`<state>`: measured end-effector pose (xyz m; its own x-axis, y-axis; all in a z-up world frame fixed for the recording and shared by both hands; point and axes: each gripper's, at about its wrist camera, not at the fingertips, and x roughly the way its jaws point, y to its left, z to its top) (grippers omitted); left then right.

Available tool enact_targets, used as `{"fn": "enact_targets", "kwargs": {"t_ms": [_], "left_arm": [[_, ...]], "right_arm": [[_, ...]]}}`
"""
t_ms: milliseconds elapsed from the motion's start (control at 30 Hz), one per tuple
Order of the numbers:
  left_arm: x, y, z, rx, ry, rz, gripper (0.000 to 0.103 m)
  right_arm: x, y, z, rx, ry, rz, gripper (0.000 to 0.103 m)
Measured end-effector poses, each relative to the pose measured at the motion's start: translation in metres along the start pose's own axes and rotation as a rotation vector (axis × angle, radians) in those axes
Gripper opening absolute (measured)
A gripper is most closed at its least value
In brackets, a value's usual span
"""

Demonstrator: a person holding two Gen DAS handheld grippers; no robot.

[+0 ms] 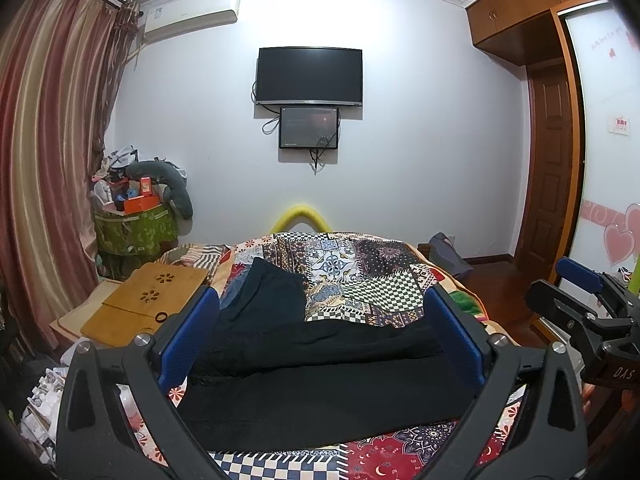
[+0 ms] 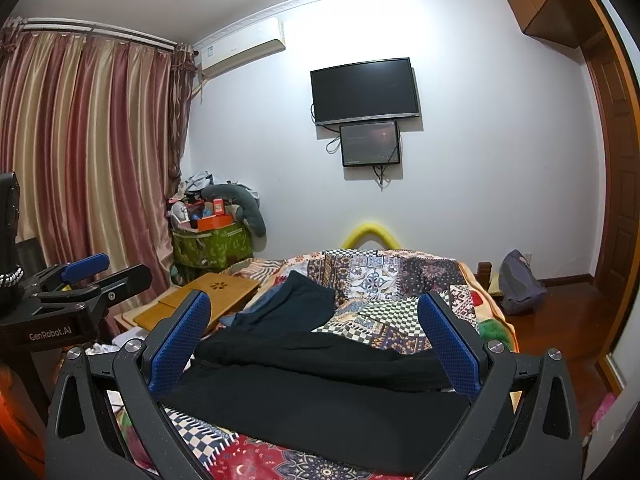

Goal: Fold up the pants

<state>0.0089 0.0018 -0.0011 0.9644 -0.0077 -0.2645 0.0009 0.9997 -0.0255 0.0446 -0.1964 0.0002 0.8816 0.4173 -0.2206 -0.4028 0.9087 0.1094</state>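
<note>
Black pants (image 1: 320, 392) lie spread across the near part of a bed covered by a patchwork quilt (image 1: 360, 276); in the right wrist view the same pants (image 2: 320, 396) fill the foreground. A second dark garment (image 1: 268, 292) lies further back on the left, also visible as the dark garment (image 2: 296, 300). My left gripper (image 1: 322, 300) hovers above the pants, open, nothing between its blue pads. My right gripper (image 2: 314, 304) is likewise open and empty above the pants. Each gripper shows at the other view's edge: right gripper (image 1: 580, 276), left gripper (image 2: 86, 266).
A wooden lap desk (image 1: 148, 300) rests on the bed's left side beside a striped curtain (image 1: 48, 160). A green bin piled with clutter (image 1: 136, 220) stands in the corner. A TV (image 1: 310, 76) hangs on the far wall. A grey bag (image 2: 520, 284) sits on the wooden floor at right.
</note>
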Motion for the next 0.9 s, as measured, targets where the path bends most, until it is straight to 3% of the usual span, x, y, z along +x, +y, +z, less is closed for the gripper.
{"fn": "enact_targets", "kwargs": {"t_ms": [900], "left_arm": [[0.001,0.0008,-0.0035,-0.004,0.002,-0.001,0.103]], "right_arm": [[-0.0022,0.0032,0.0016,0.0,0.002,-0.003,0.103]]}}
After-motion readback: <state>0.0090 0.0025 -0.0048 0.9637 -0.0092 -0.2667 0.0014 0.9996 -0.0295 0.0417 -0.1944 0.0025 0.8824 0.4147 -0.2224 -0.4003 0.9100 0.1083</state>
